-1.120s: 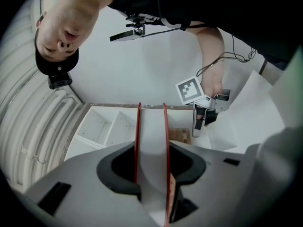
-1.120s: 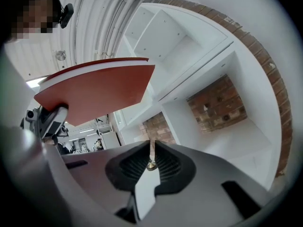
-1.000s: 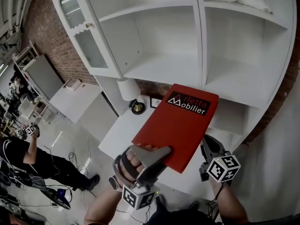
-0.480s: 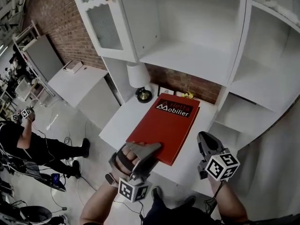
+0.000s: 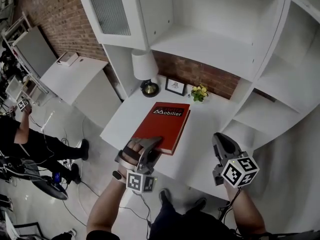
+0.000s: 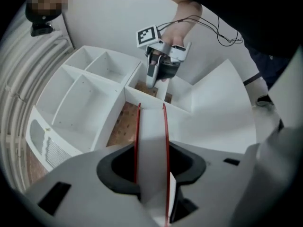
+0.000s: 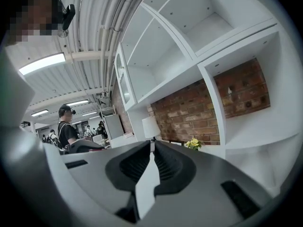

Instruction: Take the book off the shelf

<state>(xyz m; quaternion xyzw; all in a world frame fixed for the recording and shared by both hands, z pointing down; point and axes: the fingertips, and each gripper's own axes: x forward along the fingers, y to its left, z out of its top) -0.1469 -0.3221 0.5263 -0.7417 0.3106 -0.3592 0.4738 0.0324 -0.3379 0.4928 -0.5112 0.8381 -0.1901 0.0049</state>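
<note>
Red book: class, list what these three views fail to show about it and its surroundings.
- Red book: near edge hidden under the left gripper in the head view; the left gripper view shows it only edge-on.
- Its underside: hidden in every view, so contact with the desk is unclear.
- Framed picture: print too small, head view.
- Shelf unit: top cut off by the head view's edge.

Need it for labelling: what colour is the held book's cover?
The large flat book is red; clearest in head view.
</note>
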